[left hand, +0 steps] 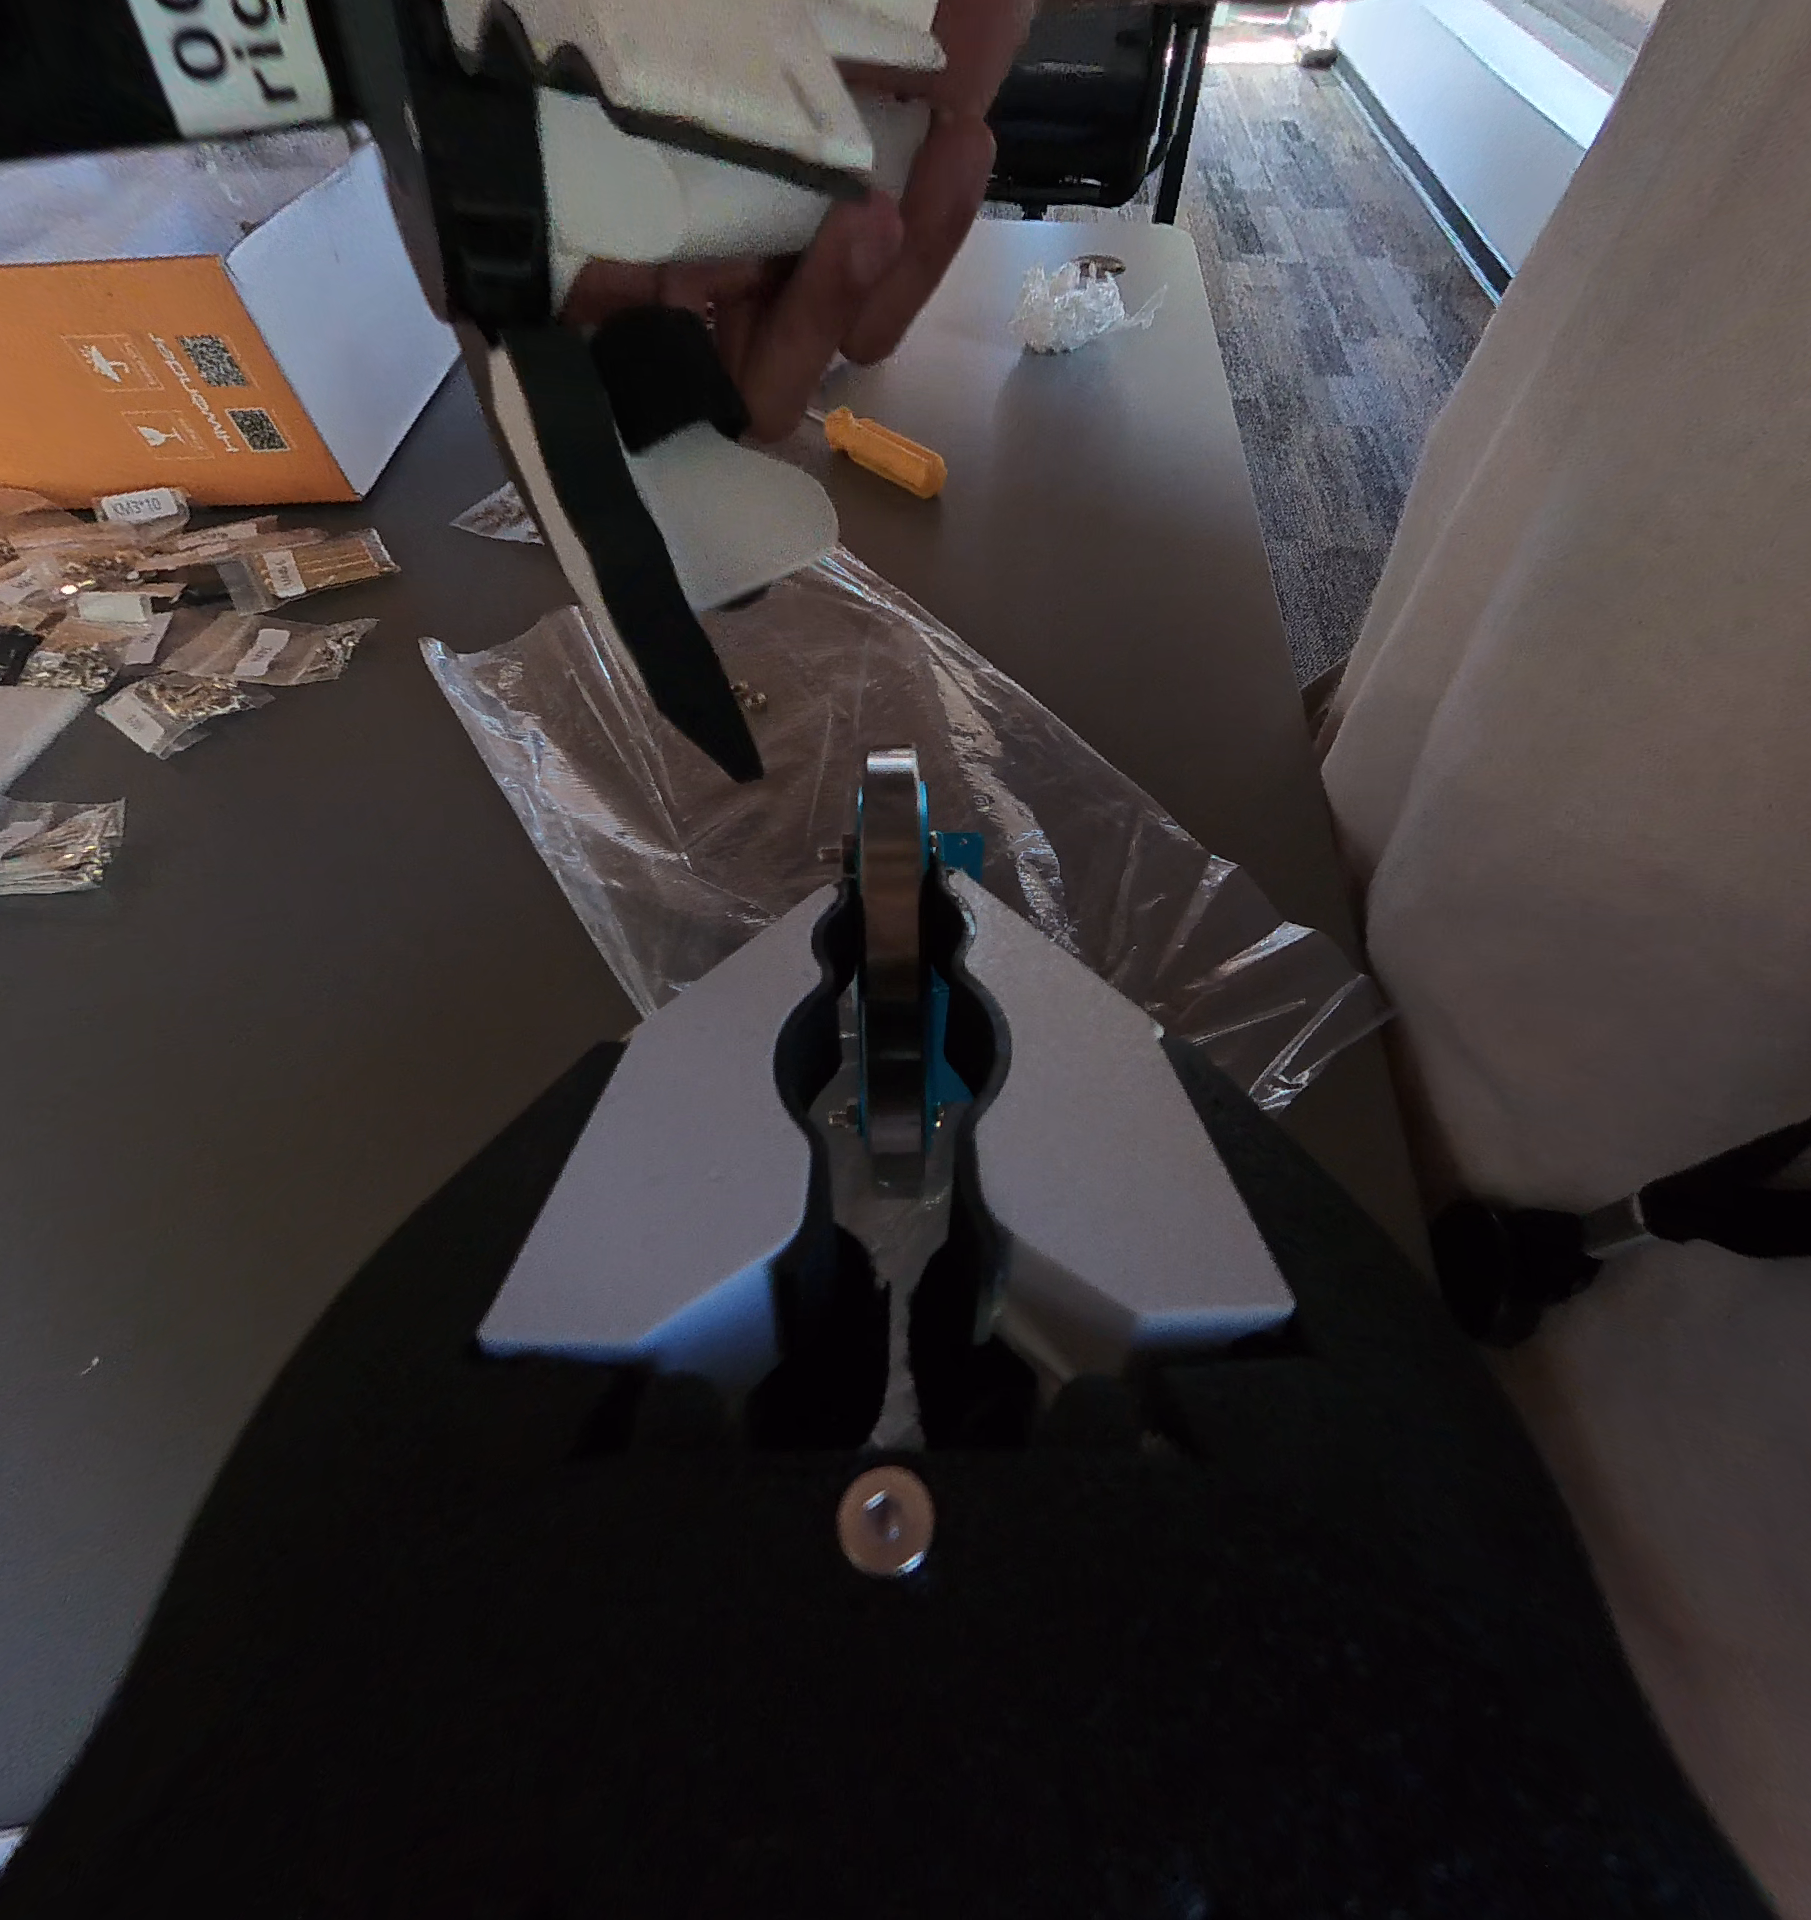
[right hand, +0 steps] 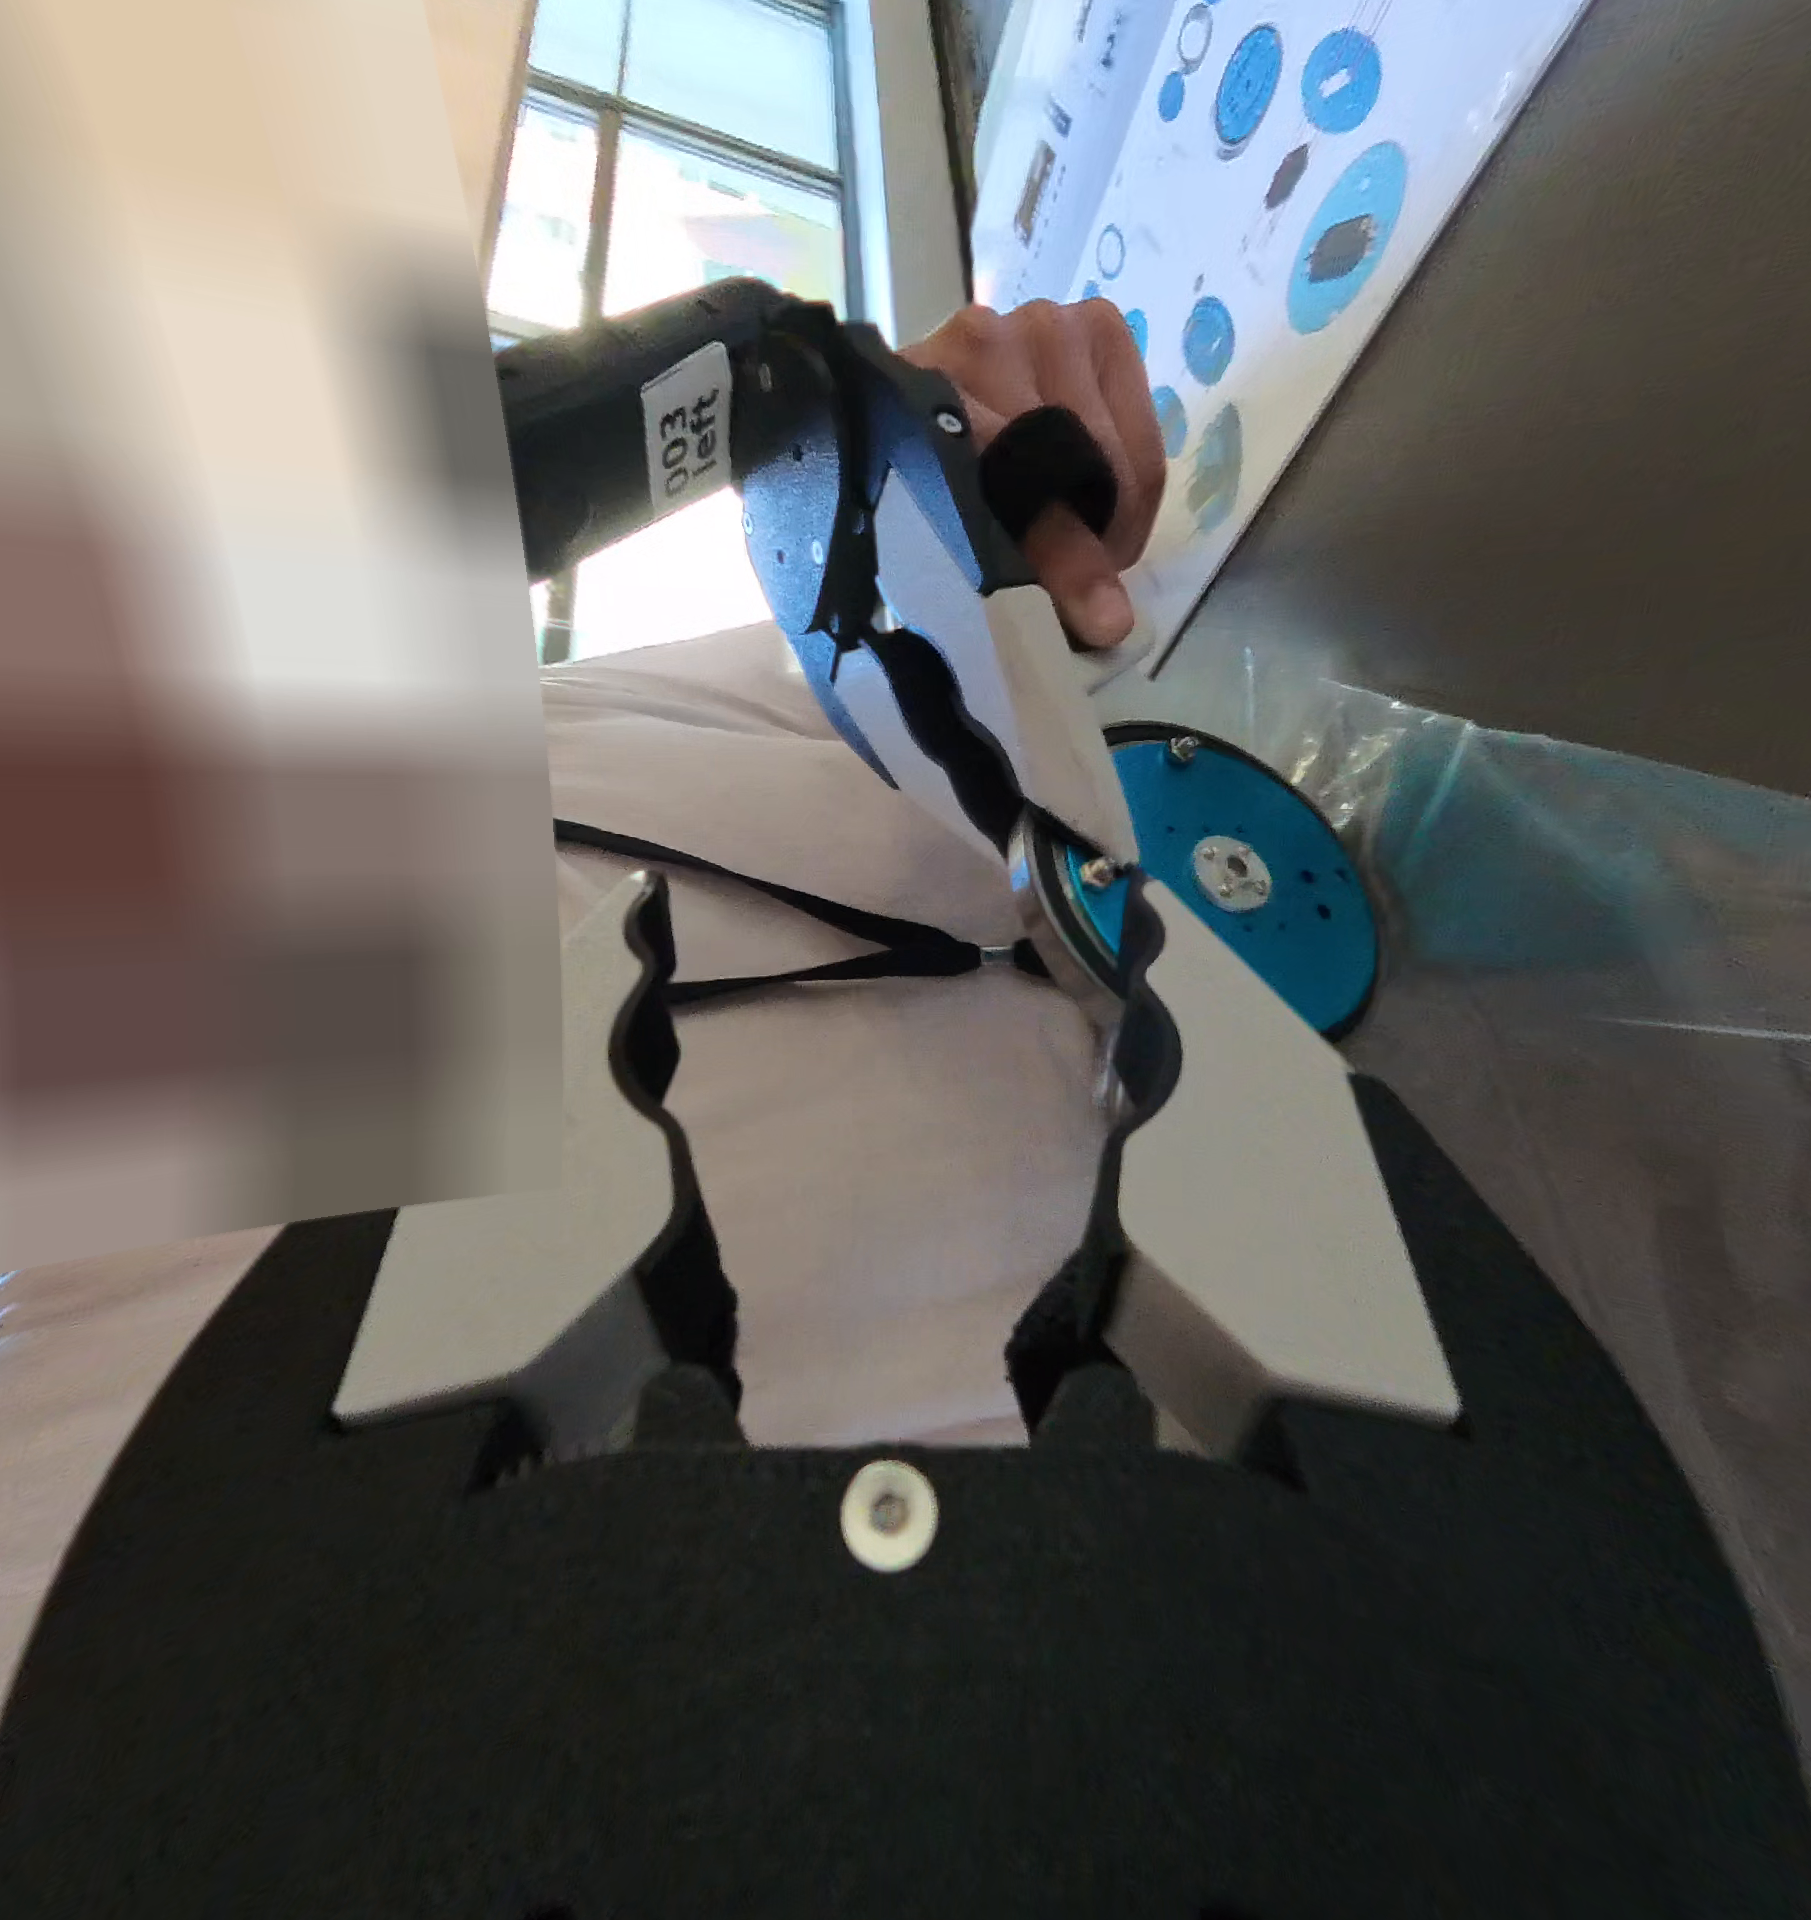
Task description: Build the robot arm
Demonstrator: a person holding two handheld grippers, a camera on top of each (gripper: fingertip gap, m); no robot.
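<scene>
Here left gripper clamps blue disc assembly edgewise; right gripper wide apart, empty.

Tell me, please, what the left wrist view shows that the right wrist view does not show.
Only the left wrist view shows the orange box, the small bags of screws, the yellow screwdriver and crumpled clear wrap on the brown table; there the disc is edge-on. Only the right wrist view shows the disc's flat blue face, a printed sheet with blue circles and a window. Both show the left gripper shut on the blue disc assembly, the open right gripper and the clear plastic bag.
</scene>
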